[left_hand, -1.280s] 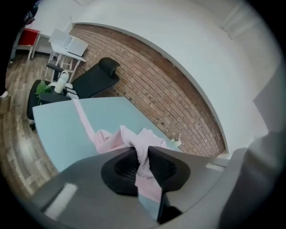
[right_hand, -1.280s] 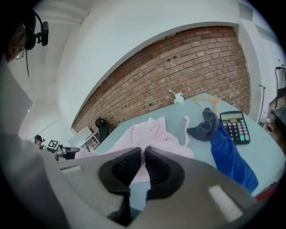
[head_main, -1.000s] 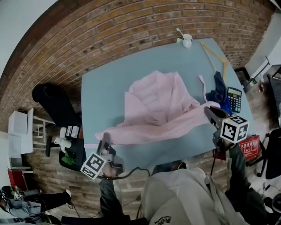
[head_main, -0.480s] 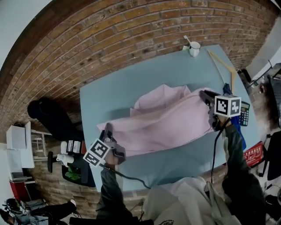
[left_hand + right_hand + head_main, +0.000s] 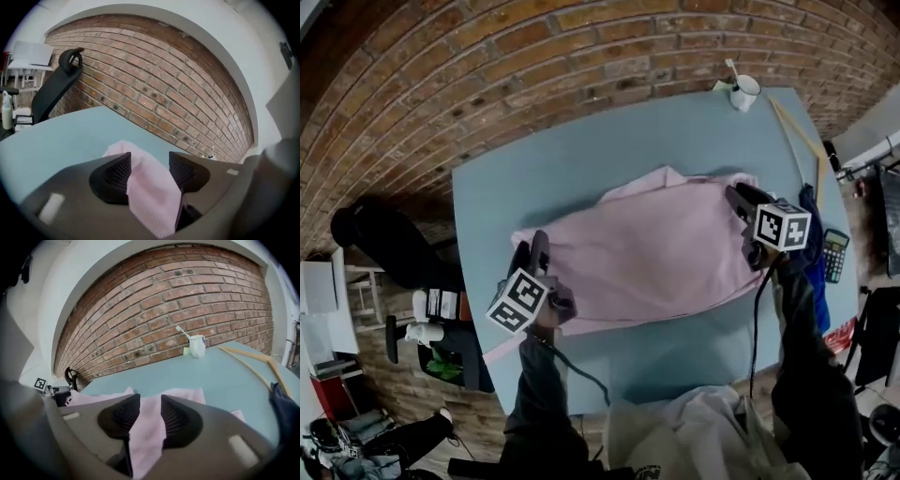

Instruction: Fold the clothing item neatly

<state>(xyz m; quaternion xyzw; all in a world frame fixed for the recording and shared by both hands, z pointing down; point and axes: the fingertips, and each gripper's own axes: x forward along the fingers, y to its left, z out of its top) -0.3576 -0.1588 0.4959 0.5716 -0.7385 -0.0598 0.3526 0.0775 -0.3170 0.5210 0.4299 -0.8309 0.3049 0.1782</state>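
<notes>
A second ago the pink garment point(image 5: 656, 253) was bunched up in a loose heap, its near edge lifted toward the front edge of the worktop point(image 5: 581, 159). Now that edge has been carried up the frame and laid over the rest, so the cloth lies flat and doubled. Both tools have travelled with it. The left hand-held gripper point(image 5: 532, 251) is now at the garment's left end and the right hand-held gripper point(image 5: 739, 195) at its right end. Each one's jaws have just been opening: they stand partly apart, with a fold of pink fabric lying between them but no longer pinched, as each gripper's own view shows. By count there are two hand-held grippers, one garment, one white mug point(image 5: 744, 94) with a stirrer standing in it, one calculator point(image 5: 835, 255), one dark blue cloth point(image 5: 814, 234) and one wooden hanger point(image 5: 802, 141) — the last four all along the right side of the frame. The garment sits in the middle of the worktop. Its long axis runs left to right across the frame, from one gripper to the other, rising slightly toward the right — and a narrow strip trails off its lower left corner toward the worktop's near edge.
</notes>
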